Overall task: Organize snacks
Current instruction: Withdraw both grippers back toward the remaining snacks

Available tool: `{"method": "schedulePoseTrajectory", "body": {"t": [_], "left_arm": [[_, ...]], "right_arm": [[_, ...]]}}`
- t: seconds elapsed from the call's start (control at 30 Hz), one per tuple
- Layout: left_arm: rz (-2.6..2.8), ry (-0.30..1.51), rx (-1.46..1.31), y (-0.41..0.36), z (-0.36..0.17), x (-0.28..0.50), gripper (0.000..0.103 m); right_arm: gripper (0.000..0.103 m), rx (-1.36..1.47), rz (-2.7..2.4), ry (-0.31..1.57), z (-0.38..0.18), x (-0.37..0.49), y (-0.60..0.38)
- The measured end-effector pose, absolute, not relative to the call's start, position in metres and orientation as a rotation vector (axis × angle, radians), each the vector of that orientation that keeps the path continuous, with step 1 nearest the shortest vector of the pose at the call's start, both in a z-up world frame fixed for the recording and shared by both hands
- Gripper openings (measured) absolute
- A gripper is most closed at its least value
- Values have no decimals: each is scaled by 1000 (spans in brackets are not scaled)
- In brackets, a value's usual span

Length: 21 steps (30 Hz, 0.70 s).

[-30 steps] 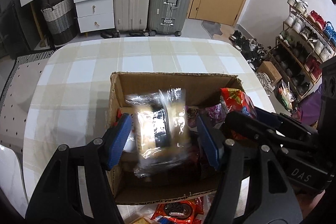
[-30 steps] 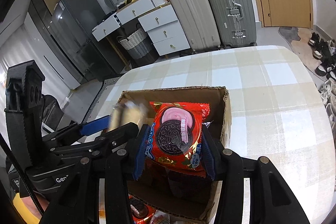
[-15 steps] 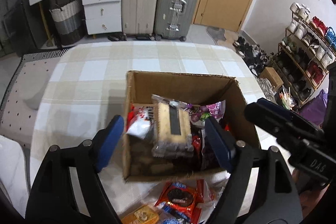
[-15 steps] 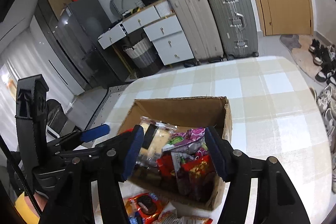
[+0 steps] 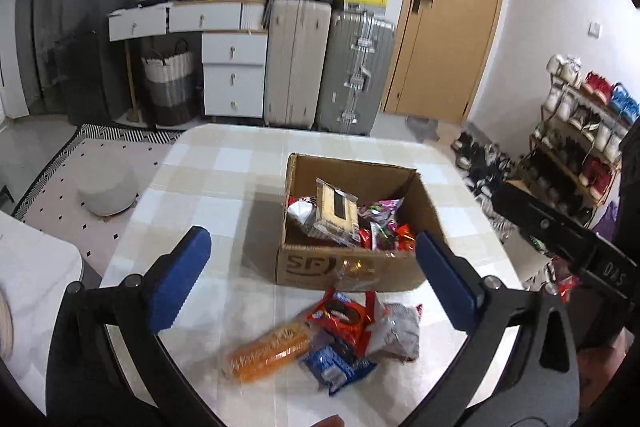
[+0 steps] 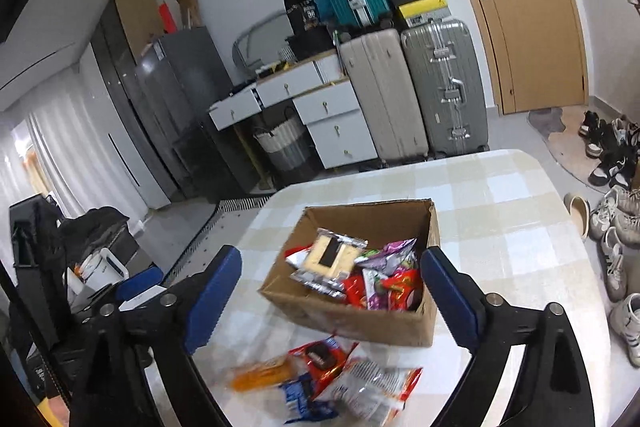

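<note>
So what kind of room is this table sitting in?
Most likely a home's entryway or living area: upright suitcases against the wall, a shoe rack full of shoes, and a wooden door.

box (image 5: 352, 269): on the table (image 5: 208, 183), snack packs inside
loose packs (image 5: 320, 339): on the table, just before the box
suitcases (image 5: 328, 67): behind the table
shoe rack (image 5: 576, 139): right of the table

Bare tabletop (image 5: 208, 187) left of box (image 5: 344, 267)
</note>
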<state>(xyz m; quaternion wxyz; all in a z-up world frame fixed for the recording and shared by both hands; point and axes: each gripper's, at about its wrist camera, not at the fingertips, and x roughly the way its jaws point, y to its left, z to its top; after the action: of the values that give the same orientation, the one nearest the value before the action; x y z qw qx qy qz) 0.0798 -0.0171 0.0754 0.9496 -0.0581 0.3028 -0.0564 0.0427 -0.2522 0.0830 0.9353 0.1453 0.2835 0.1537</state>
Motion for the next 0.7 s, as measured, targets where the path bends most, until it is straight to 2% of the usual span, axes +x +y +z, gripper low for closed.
{"method": "schedulePoseTrajectory", "body": {"t": [0.4,0.5,0.7], "left_arm": [[-49,504,-133,18,68,-29,102],[7,409,-111,26,50,-60,102],[6,415,5,23,19,-88,102]], "right_arm": [[102,213,350,497,77,-49,-226],[102,193,324,453,62,-76,-223],[102,127,310,482,29,-102,-216]]}}
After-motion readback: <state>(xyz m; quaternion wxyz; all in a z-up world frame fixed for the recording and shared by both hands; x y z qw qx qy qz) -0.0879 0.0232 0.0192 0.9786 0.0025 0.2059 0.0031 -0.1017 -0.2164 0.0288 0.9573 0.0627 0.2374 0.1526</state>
